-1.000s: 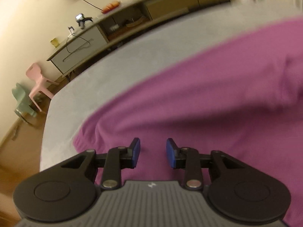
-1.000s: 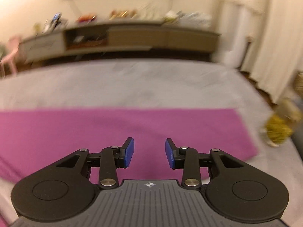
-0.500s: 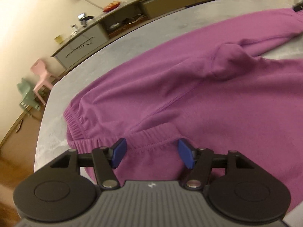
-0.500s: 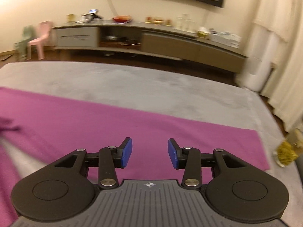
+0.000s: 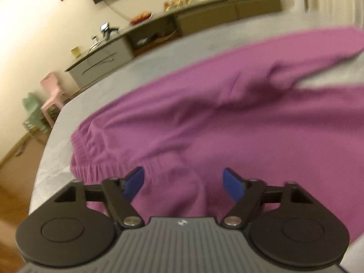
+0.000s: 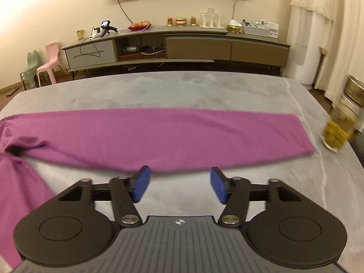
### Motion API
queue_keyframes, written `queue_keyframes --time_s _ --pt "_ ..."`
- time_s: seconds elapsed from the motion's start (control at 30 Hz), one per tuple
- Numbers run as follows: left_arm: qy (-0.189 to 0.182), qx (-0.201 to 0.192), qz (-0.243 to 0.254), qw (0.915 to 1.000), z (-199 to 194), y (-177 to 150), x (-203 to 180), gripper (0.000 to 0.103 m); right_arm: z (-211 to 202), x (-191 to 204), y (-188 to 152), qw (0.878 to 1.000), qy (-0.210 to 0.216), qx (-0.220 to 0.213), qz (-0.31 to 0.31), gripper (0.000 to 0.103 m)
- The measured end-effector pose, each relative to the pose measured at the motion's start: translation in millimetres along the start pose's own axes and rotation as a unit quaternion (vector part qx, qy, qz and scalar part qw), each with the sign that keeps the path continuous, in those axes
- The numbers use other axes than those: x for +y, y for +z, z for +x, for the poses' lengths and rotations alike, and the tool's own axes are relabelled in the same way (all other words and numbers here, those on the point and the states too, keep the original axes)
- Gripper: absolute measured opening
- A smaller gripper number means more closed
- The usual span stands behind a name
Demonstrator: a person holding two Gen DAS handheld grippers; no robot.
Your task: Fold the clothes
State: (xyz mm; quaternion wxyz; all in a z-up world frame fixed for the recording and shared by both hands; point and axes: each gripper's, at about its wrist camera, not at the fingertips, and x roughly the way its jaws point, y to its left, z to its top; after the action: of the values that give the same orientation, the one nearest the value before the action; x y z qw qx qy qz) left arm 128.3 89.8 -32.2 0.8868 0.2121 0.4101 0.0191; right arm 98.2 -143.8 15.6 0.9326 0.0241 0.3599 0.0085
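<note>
Purple trousers (image 5: 227, 122) soft, limp, light on grey bed (image 6: 182, 91); best taken at elastic waistband (image 5: 91, 157) or hem. Left gripper (image 5: 183, 179) half open, closing, fabric lump between, ungripped; right gripper (image 6: 179, 185) opening, empty.

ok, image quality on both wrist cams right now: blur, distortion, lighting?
Left wrist view: motion blur over the purple pants and the cabinet behind; only the left tool is sharp. Right wrist view: mostly sharp, blur limited to the right edge around the yellow-green object. Both: fisheye bending of straight lines, dark corners, warm dim indoor light, no strong glare.
</note>
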Motion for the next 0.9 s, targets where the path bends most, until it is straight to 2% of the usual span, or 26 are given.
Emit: queue_keyframes --time_s 0.03,0.07,0.1,0.13,0.17,0.23,0.33,0.4,0.43,0.47,0.5,0.57,0.63,0.67,0.77,0.8,0.83,0.87,0.9 --pt "0.004 -0.002 -0.021 0.9998 -1.9 -2.3 8.4 0.025 -8.6 -4.5 -8.6 1.000 -0.007 -0.003 0.005 0.072" --pt "0.007 -0.004 -0.041 0.9991 -3.7 -4.7 16.8 0.010 -17.8 -12.0 -18.7 1.000 -0.018 -0.006 0.018 0.075" --pt "0.011 -0.007 -0.064 0.9979 -6.1 -7.6 26.1 0.006 -27.0 -19.5 -28.9 0.999 -0.031 -0.009 0.030 0.076" --pt "0.012 -0.014 -0.108 0.9940 -13.5 -16.4 44.2 0.005 -36.6 -28.7 -41.0 0.998 -0.050 -0.008 0.042 0.079" --pt "0.014 -0.020 -0.152 0.9881 -20.7 -25.7 62.2 0.005 -46.1 -37.7 -53.1 0.996 -0.070 -0.007 0.053 0.081" --pt "0.023 -0.021 -0.237 0.9710 -31.6 -54.5 94.5 0.005 -59.8 -53.0 -76.2 0.993 -0.100 0.000 0.070 0.085" --pt "0.052 -0.004 -0.345 0.9371 -39.0 -96.3 130.5 0.007 -70.4 -73.8 -106.7 0.988 -0.112 0.021 0.101 0.087" --pt "0.060 0.000 -0.360 0.9309 -41.4 -105.4 138.6 0.011 -68.7 -73.9 -113.8 0.989 -0.105 0.027 0.100 0.087" --pt "0.064 0.002 -0.367 0.9281 -42.6 -109.5 142.1 0.017 -66.4 -71.9 -114.9 0.990 -0.098 0.030 0.097 0.087" --pt "0.072 0.001 -0.363 0.9291 -43.9 -109.2 140.4 0.020 -65.0 -69.7 -114.5 0.991 -0.089 0.032 0.098 0.087" --pt "0.077 0.000 -0.358 0.9304 -44.2 -108.7 137.6 0.025 -66.1 -66.6 -113.0 0.991 -0.086 0.022 0.099 0.087" --pt "0.082 -0.003 -0.357 0.9306 -44.7 -107.7 135.9 0.030 -71.0 -61.1 -106.6 0.991 -0.085 0.002 0.106 0.087" --pt "0.080 -0.005 -0.359 0.9300 -42.6 -106.8 136.0 0.048 -72.5 -58.6 -103.7 0.989 -0.078 -0.004 0.124 0.087" --pt "0.077 0.001 -0.362 0.9289 -38.6 -107.5 136.9 0.052 -68.2 -58.7 -103.5 0.988 -0.077 0.003 0.131 0.088" --pt "0.069 0.014 -0.368 0.9273 -25.1 -108.4 139.0 0.051 -43.9 -62.4 -102.6 0.983 -0.105 0.037 0.146 0.088" --pt "0.067 0.019 -0.369 0.9269 -20.4 -108.5 139.6 0.046 -37.4 -63.6 -101.7 0.981 -0.114 0.041 0.150 0.085" --pt "0.064 0.023 -0.370 0.9264 -15.8 -108.9 140.4 0.031 -34.1 -61.4 -98.6 0.982 -0.124 0.039 0.139 0.065" --pt "0.061 0.025 -0.376 0.9241 -13.5 -111.6 142.6 0.022 -30.9 -61.2 -93.6 0.983 -0.124 0.035 0.134 0.040" --pt "0.058 0.027 -0.382 0.9219 -11.1 -114.3 144.9 0.011 -27.6 -61.1 -88.6 0.983 -0.124 0.031 0.129 0.026"
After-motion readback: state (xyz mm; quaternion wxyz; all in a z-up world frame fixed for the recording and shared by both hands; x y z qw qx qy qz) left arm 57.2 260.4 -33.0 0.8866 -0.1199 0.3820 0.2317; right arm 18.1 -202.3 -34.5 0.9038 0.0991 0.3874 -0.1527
